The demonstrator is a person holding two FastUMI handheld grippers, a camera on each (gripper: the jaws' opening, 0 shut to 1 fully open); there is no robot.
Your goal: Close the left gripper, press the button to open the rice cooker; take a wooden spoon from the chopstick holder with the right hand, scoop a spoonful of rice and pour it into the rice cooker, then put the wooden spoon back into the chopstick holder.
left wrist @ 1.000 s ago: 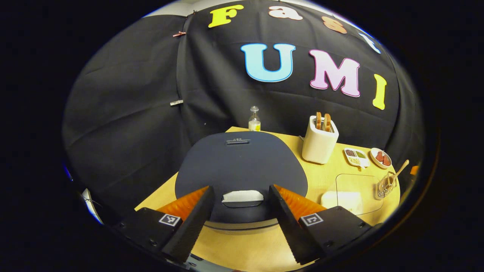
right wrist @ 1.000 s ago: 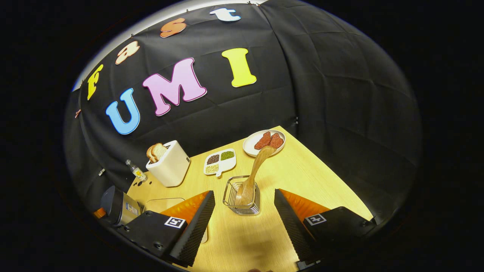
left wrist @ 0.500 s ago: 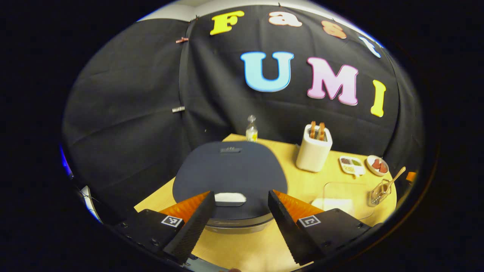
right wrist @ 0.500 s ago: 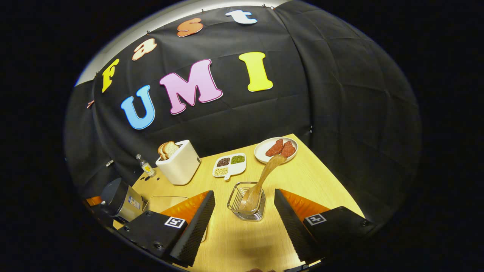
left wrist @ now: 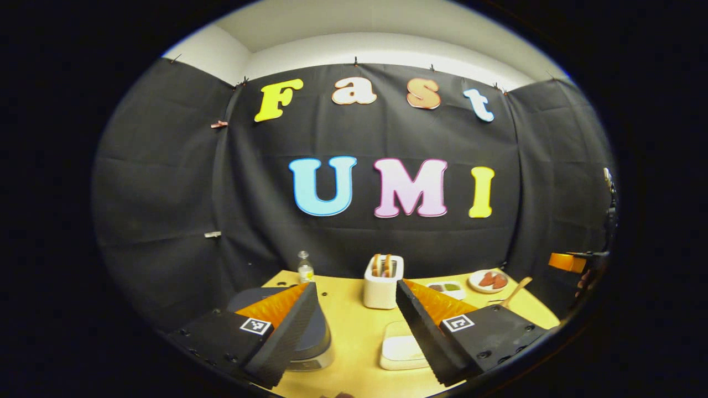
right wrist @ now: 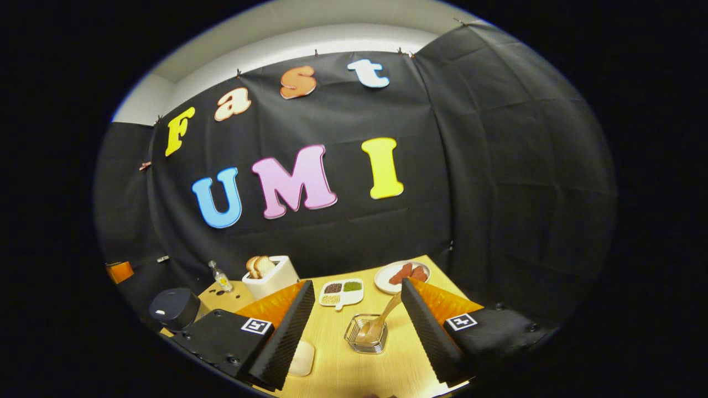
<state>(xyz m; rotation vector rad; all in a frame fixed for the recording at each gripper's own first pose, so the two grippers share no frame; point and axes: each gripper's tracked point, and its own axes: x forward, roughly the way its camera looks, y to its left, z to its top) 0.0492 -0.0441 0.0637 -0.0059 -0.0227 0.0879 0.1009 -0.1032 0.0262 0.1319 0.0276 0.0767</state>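
On the yellow wooden table [right wrist: 420,354], both grippers hang open.
Dark domed rice cooker [right wrist: 176,307] closed; light wooden spoon [right wrist: 381,323] tilted in wire chopstick holder [right wrist: 365,338], beside white toaster [left wrist: 381,288].

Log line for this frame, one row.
dark rice cooker: lid shut | wooden spoon: in wire chopstick holder | left gripper: open | right gripper: open

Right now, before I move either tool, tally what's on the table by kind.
Rice cooker: 1
Toaster: 1
Glass bottle: 1
Divided dish of grains: 1
Plate of red food: 1
Wire chopstick holder: 1
Wooden spoon: 1
Rice container: 1
Total: 8
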